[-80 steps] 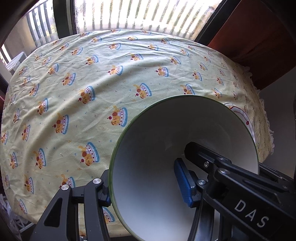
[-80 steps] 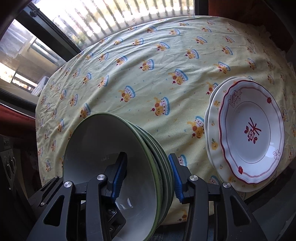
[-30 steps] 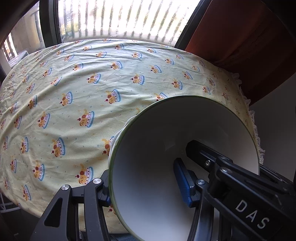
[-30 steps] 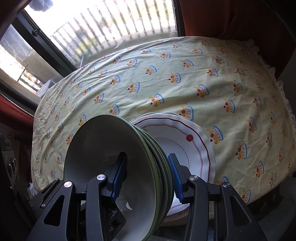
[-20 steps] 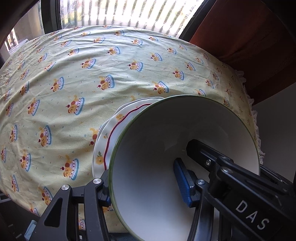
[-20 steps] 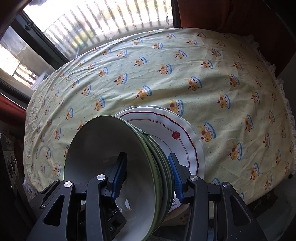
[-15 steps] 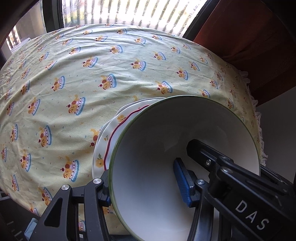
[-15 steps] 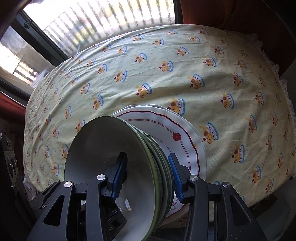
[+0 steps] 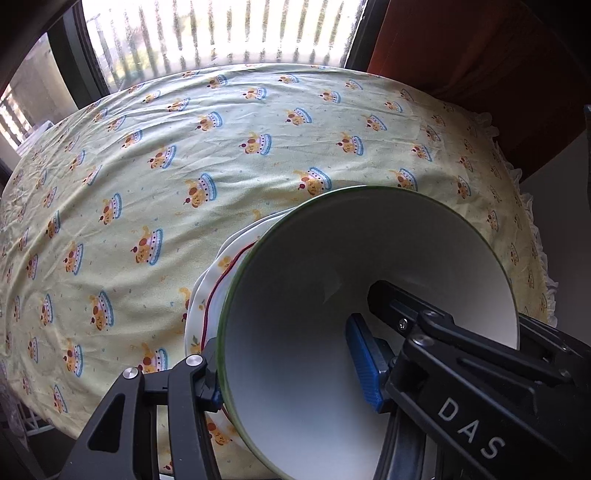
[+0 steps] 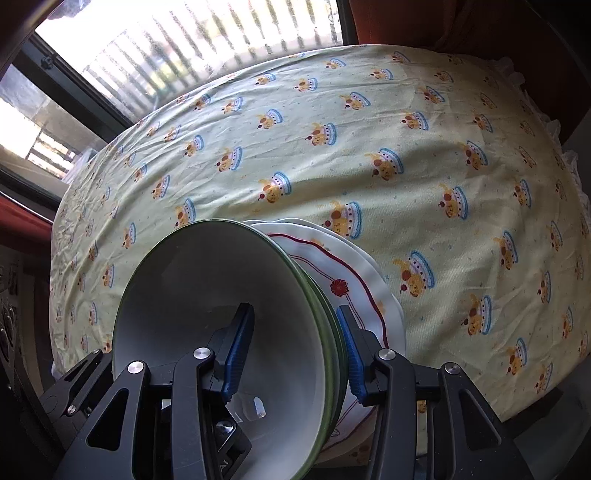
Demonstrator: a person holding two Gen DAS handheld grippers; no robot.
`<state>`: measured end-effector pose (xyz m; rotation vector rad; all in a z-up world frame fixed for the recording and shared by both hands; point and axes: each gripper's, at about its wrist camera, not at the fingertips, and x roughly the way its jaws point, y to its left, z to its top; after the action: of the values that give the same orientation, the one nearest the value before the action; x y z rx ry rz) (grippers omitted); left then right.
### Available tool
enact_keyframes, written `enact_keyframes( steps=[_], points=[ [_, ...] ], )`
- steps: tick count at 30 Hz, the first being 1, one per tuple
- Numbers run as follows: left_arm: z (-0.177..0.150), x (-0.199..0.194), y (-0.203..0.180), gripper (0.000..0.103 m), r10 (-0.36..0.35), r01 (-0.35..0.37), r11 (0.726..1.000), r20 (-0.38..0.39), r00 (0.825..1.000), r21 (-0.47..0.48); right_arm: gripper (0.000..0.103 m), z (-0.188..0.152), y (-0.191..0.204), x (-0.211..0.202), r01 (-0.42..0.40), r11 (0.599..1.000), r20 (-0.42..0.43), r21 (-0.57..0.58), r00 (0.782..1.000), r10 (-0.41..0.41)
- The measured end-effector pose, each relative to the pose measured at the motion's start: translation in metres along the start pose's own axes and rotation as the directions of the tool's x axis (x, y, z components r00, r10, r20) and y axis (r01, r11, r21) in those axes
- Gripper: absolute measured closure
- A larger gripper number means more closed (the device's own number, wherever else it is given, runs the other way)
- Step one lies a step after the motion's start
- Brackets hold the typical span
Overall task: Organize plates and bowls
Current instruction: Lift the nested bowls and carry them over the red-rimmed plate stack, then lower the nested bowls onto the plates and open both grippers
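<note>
A stack of nested white bowls with green rims [image 9: 332, 280] is gripped on both sides. My left gripper [image 9: 288, 373] is shut on the wall of the stack, one blue pad inside the top bowl and the other finger outside at the lower left. My right gripper [image 10: 295, 347] is shut on the opposite wall of the bowl stack [image 10: 207, 295], where several green rims show between its blue pads. Right under the bowls lie stacked white plates [image 10: 354, 277], the top one with a red rim line and a red flower; their edge [image 9: 210, 291] also peeks out left of the bowls.
The table wears a pale yellow tablecloth [image 9: 184, 155] printed with small cakes, with a frilled hem at the right [image 10: 569, 155]. A window with a railing [image 9: 221, 33] lies beyond the far edge. A red-brown curtain [image 9: 461, 48] hangs at the upper right.
Both grippers carried the bowl stack sideways and down over the plates. The plates, once off to the right on the cloth, now sit directly beneath the bowls. The grips did not change.
</note>
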<state>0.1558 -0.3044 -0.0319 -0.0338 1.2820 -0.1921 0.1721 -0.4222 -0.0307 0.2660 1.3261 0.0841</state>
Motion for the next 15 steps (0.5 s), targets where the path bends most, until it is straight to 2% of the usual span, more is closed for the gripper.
enact_keyframes(
  steps=[10, 15],
  points=[
    [-0.008, -0.003, -0.004, 0.048, 0.02, -0.02, 1.0, 0.033, 0.999, 0.023, 0.054, -0.012, -0.005, -0.004, -0.004, 1.0, 0.049, -0.004, 0.999, 0.004],
    [-0.012, -0.005, -0.004, 0.039, 0.033, -0.034, 0.999, 0.039, 0.999, 0.033, 0.053, -0.018, 0.0, -0.009, 0.025, 0.999, 0.083, -0.04, 0.996, -0.022]
  ],
)
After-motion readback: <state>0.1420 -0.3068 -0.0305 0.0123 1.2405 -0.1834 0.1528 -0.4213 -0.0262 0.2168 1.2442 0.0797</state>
